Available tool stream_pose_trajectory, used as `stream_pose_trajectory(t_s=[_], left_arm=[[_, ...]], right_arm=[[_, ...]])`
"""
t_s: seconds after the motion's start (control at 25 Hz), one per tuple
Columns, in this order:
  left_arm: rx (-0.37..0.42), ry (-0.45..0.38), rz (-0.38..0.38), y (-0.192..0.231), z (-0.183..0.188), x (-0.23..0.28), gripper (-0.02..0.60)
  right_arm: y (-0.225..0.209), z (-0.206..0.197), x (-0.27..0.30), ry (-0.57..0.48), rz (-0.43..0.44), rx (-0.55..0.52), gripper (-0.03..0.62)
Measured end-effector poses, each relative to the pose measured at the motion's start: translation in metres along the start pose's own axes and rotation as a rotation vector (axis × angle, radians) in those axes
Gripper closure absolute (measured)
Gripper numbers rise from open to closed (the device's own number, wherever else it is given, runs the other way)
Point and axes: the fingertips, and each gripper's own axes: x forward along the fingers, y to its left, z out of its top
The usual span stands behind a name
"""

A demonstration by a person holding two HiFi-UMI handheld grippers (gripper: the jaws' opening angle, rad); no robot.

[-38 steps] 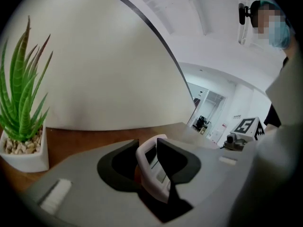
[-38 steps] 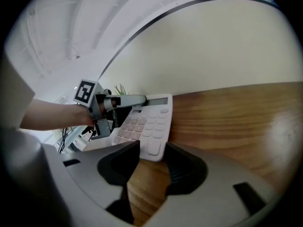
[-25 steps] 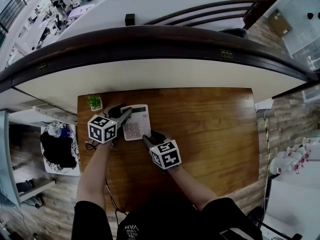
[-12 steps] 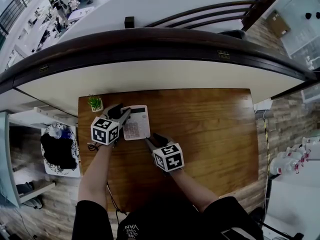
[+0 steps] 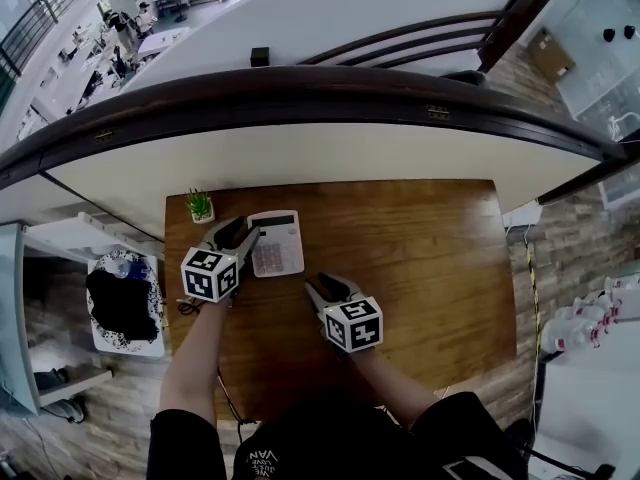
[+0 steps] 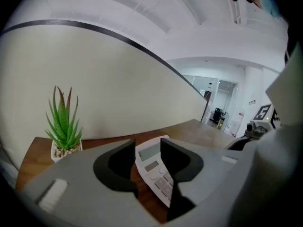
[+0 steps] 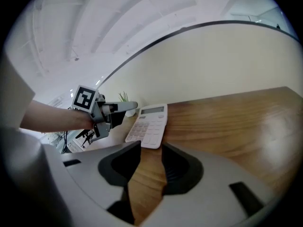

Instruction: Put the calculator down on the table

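Note:
A white calculator (image 5: 277, 243) lies flat on the brown wooden table (image 5: 420, 258), near its far left corner. My left gripper (image 5: 241, 236) sits just left of it. Its jaws have just been opening and stand open, with no pad on the calculator (image 6: 155, 168), which shows through the gap just past the tips of the left gripper (image 6: 147, 156). My right gripper (image 5: 318, 290) hovers a little nearer than the calculator's right corner. In its own view the right gripper (image 7: 150, 157) is open over bare wood, and the calculator (image 7: 149, 123) and the left gripper (image 7: 119, 109) lie ahead.
A small potted green plant (image 5: 200, 206) stands at the table's far left corner, close to the left gripper. A curved cream partition (image 5: 300, 148) rises behind the table. Left of the table stands a white stool with a black bag (image 5: 120, 300).
Both grippers have drawn back from the calculator toward me and lifted a little. The left one no longer touches its left edge. The calculator stays flat on the table.

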Motion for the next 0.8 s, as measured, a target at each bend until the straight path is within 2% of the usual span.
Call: stream_pose_trajectory(t_s=[0.2,0.36,0.56,0.8], left_arm=[[-0.040,-0.026,-0.008,-0.015,-0.002,-0.034,0.425],[-0.025,-0.038,-0.011,-0.031,-0.005,-0.063,0.434],[-0.001,-0.071,-0.010,-0.051,-0.010,-0.100,0.525],[0.012,-0.094,-0.046,-0.087,-0.019,-0.141,0.555]], right_arm=[[0.010,0.003,-0.020,-0.039,-0.014,-0.007,0.468],[0.019,0.001,-0.036,-0.056,-0.047,-0.021,0.499],[0.037,-0.002,-0.054,-0.092,-0.062,-0.027,0.530],[0.061,-0.015,-0.076,-0.109,-0.078,-0.038,0.545]])
